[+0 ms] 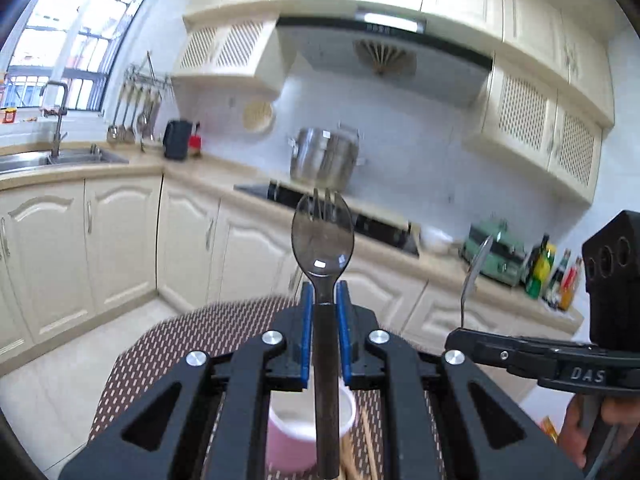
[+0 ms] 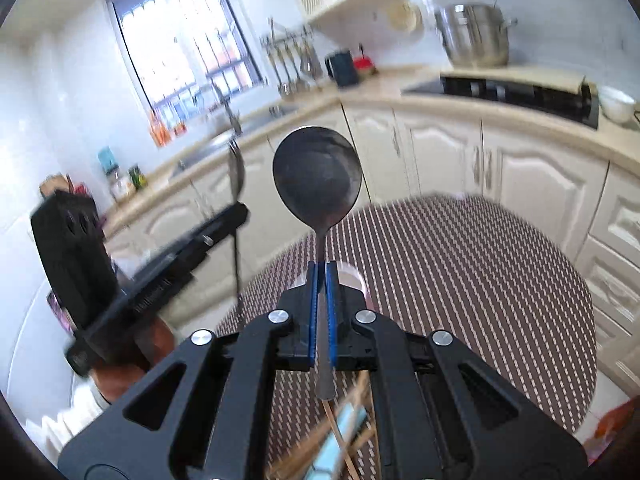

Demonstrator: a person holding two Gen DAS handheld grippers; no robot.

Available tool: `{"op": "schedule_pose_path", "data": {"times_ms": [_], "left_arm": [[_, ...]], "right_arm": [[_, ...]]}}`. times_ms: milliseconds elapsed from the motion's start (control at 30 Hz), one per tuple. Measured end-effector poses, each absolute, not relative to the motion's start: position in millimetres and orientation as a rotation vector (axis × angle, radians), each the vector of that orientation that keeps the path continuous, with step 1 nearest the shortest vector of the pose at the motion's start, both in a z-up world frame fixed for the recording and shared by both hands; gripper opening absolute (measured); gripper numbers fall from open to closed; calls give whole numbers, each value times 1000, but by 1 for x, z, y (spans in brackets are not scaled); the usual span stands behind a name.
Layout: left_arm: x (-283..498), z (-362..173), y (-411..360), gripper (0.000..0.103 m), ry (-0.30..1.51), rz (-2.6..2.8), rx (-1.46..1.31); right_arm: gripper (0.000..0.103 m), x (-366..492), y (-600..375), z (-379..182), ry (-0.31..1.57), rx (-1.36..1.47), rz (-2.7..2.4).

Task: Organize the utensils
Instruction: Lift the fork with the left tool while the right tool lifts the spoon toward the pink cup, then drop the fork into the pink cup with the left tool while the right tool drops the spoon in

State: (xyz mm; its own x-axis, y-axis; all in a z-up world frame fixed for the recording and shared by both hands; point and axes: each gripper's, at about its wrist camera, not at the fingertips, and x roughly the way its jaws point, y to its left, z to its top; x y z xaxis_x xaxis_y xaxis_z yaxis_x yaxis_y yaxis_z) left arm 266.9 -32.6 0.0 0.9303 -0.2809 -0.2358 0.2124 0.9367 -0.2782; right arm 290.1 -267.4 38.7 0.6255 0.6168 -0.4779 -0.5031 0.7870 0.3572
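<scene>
Kitchen: cream cabinets (image 1: 120, 240) fill the left and middle of the left wrist view; a range hood (image 1: 384, 56) sits at upper centre, a window (image 1: 68, 40) at upper left.
Bench: round top with a brown woven cover (image 2: 460, 280), filling the lower right of the right wrist view and showing at lower centre of the left wrist view.
Steel pot (image 1: 325, 158): on the hob at centre of the left wrist view; upper right in the right wrist view.
Left tool (image 1: 324, 328): lower centre of its own view, blue pads (image 1: 306, 332) drawn narrow and pressed on a dark handle; seen again at the left edge of the right wrist view, blurred.
Right tool (image 2: 322, 312): lower centre of its own view, pads drawn fully together on a thin metal stem; seen again at the right edge of the left wrist view, carried by a hand (image 1: 588, 428).
Pink cup (image 1: 308, 424): on the bench, bottom centre of the left wrist view, below the left tool.
Dark spoon and fork (image 1: 322, 236): held together upright by the left tool, fork tines showing behind the clear smoky bowl, centre of frame, raised off the bench.
Metal spoon (image 2: 318, 176): held upright by the right tool, bowl at centre of the right wrist view, raised off the bench.
Wooden chopsticks (image 2: 320, 440): lying on the bench at the bottom of the right wrist view, blurred.
</scene>
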Motion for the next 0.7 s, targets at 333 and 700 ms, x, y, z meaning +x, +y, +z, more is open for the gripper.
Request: {"op": "schedule_pose_path", "data": {"times_ms": [333,700], "left_arm": [[301,-41,-38,11,159,-220,-296],[303,-77,-38,11,209,-213,-276]], "right_arm": [[5,313,-246,35,514,249,599],[5,316,-225,-6,542,175,562]]}}
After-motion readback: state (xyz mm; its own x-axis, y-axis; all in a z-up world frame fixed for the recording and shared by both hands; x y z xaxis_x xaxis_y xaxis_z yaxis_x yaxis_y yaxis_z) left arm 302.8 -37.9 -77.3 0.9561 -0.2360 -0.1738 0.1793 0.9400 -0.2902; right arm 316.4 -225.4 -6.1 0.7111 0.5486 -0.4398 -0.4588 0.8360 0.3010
